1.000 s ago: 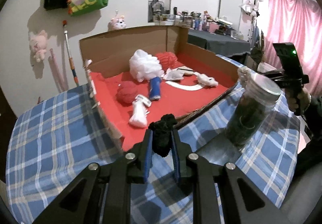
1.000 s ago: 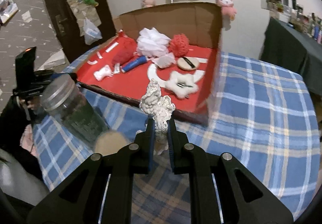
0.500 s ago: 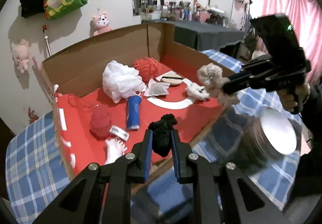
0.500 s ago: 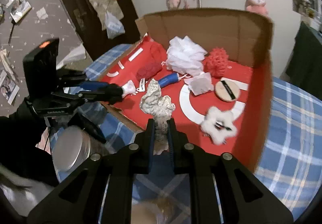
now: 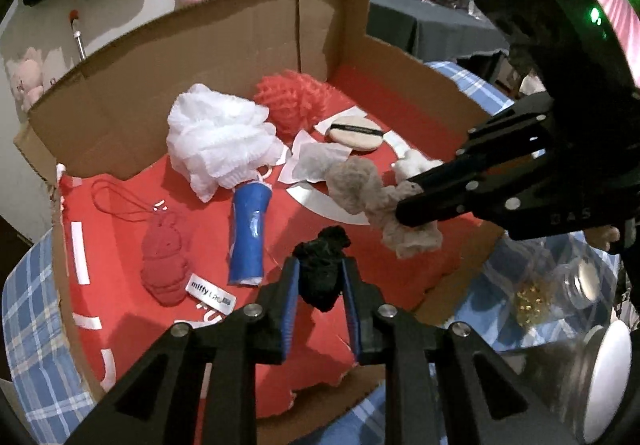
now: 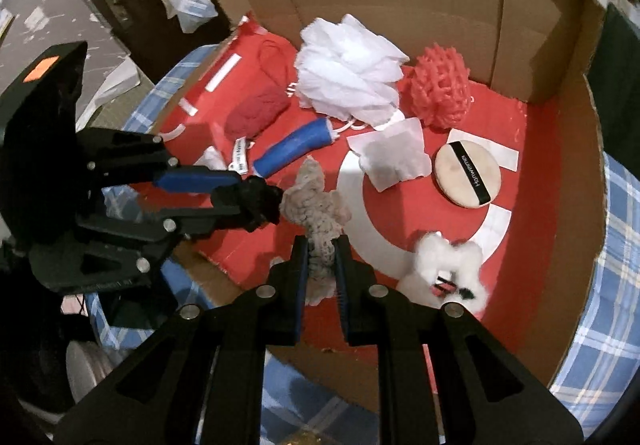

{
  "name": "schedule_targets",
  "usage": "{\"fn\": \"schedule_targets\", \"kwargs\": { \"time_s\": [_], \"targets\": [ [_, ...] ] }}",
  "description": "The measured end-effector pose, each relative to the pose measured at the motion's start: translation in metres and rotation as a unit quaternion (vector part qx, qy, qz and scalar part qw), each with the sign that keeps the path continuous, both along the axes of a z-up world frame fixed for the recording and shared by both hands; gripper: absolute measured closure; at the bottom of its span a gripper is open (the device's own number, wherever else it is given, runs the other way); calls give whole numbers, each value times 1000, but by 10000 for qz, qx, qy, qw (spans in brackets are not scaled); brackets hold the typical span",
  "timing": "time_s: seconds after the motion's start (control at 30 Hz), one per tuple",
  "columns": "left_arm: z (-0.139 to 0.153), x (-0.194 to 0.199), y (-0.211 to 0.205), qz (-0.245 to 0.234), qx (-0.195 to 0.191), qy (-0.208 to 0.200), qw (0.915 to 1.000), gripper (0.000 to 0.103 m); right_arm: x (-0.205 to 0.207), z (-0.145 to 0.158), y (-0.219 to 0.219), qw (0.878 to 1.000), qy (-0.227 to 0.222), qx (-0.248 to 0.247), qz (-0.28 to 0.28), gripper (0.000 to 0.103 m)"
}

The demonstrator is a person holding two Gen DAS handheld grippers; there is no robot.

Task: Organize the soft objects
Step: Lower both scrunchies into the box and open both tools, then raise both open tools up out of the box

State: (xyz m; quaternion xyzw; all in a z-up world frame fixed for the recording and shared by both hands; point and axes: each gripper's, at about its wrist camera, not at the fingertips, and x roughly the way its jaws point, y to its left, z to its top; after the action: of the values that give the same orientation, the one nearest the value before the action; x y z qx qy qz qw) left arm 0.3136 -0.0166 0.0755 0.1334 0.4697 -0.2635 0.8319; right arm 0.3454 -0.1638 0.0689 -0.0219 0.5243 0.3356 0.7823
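A cardboard box (image 5: 200, 45) with a red lining lies open on the blue plaid cloth. My left gripper (image 5: 320, 265) hangs over the box's near edge with a black fuzzy scrunchie (image 5: 325, 245) pinched between its blue pads; its jaws are opening slightly. My right gripper (image 6: 322, 245) is shut on a beige knitted scrunchie (image 6: 316, 201) and also hangs over the red floor. In the right wrist view the left gripper (image 6: 256, 201) comes in from the left, and the two scrunchies nearly touch. In the left wrist view the right gripper (image 5: 404, 205) reaches in from the right.
Inside the box lie a white bath pouf (image 5: 220, 141), a red pouf (image 5: 292, 101), a blue roll (image 5: 250, 233), a red knitted toy (image 5: 166, 257), a round powder puff (image 6: 468, 175) and a white fluffy piece (image 6: 444, 265). A glass jar (image 5: 580, 285) stands right of the box.
Both grippers have moved forward from the plaid cloth beside the jar to above the box, each still carrying its scrunchie. They have drawn close together.
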Motion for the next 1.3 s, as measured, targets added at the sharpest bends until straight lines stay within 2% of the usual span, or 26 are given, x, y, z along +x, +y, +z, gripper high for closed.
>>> {"fn": "schedule_targets", "kwargs": {
  "time_s": [0.17, 0.27, 0.4, 0.53, 0.67, 0.77, 0.87, 0.9, 0.93, 1.0, 1.07, 1.13, 1.2, 1.27, 1.3],
  "targets": [
    [-8, 9, -3, 85, 102, 193, 9997, 81, 11, -9, 6, 9996, 215, -164, -65, 89],
    [-10, 12, -5, 96, 151, 243, 9995, 73, 12, -13, 11, 9990, 203, -389, -50, 89],
    [-12, 12, -7, 94, 259, 270, 9993, 72, 14, -16, 17, 9985, 227, -507, -22, 89],
    [-13, 13, -9, 115, 266, 277, 9992, 61, 16, -17, 20, 9978, 227, -627, 2, 87],
    [-13, 12, -8, 113, 287, 278, 9991, 59, 15, -16, 24, 9972, 157, -733, 39, 87],
    [-11, 11, -7, 123, 322, 256, 9991, 54, 14, -15, 26, 9965, 99, -829, 26, 85],
    [-8, 8, -4, 143, 308, 193, 9992, 47, 13, -15, 26, 9959, 22, -900, -9, 76],
    [-6, 8, -3, 156, 287, 176, 9993, 46, 13, -14, 24, 9959, 3, -902, -34, 70],
    [-5, 7, -1, 171, 277, 162, 9993, 45, 14, -14, 23, 9959, -14, -898, -73, 55],
    [-2, 4, 1, 213, 272, 119, 9993, 43, 13, -12, 21, 9957, -105, -916, -133, 40],
    [4, 0, 5, 280, 248, 48, 9993, 38, 10, -7, 20, 9948, -262, -963, -183, 40],
    [10, -5, 10, 397, 189, -29, 9990, 28, 7, 0, 16, 9942, -337, -972, -306, 40],
    [17, -10, 14, 539, 122, -87, 9984, 22, 3, 6, 12, 9943, -334, -934, -400, 40],
    [24, -16, 19, 731, 24, -118, 9973, 16, -2, 14, 6, 9935, -367, -916, -566, 37],
    [27, -18, 20, 804, -3, -140, 9967, 14, -4, 16, 4, 9933, -373, -898, -629, 32]
  ]
}}
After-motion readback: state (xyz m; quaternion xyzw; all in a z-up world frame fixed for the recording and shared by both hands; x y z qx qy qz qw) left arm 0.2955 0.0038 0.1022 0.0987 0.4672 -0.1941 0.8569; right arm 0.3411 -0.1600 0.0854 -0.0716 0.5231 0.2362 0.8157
